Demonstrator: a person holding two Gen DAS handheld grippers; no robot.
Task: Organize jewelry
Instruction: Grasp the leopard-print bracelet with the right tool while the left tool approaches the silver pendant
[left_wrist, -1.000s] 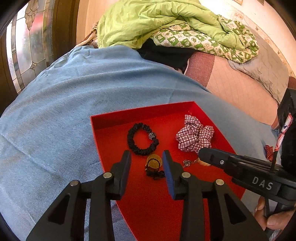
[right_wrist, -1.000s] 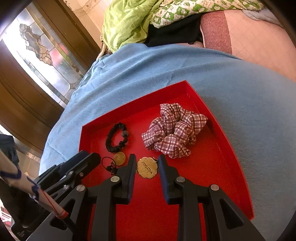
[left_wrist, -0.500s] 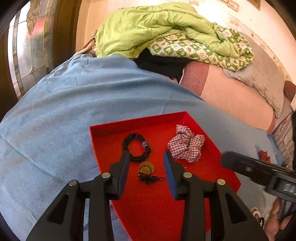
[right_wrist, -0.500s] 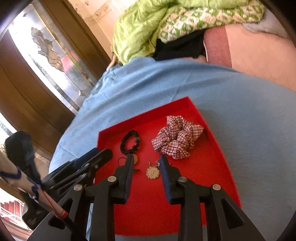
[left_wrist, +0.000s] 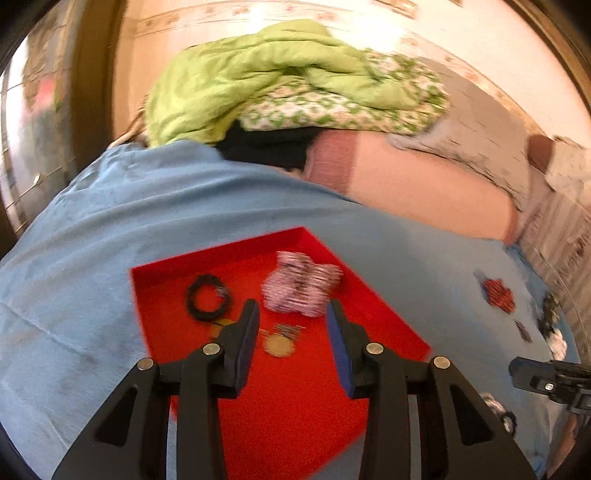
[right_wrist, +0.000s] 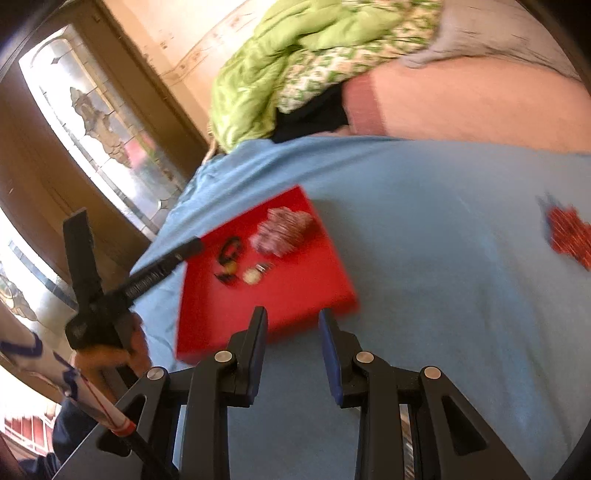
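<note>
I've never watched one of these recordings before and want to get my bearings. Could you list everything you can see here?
tray: one, red, on the blue blanket
scrunchie: one, red-and-white check, at the far end of the tray
hair tie: one, black, in the tray, left of the scrunchie
pendant: one, gold, round, in the tray, nearer than the scrunchie
small red piece: one, on the blanket, right of the tray; too blurred to name
blanket: one, light blue, under the tray
quilt: one, green, bunched beyond the blanket
window: patterned glass, at the left
left gripper: black, open, empty, above the tray
right gripper: black, open, empty, at the tray's near edge
hand: one, holding the left gripper's handle
</note>
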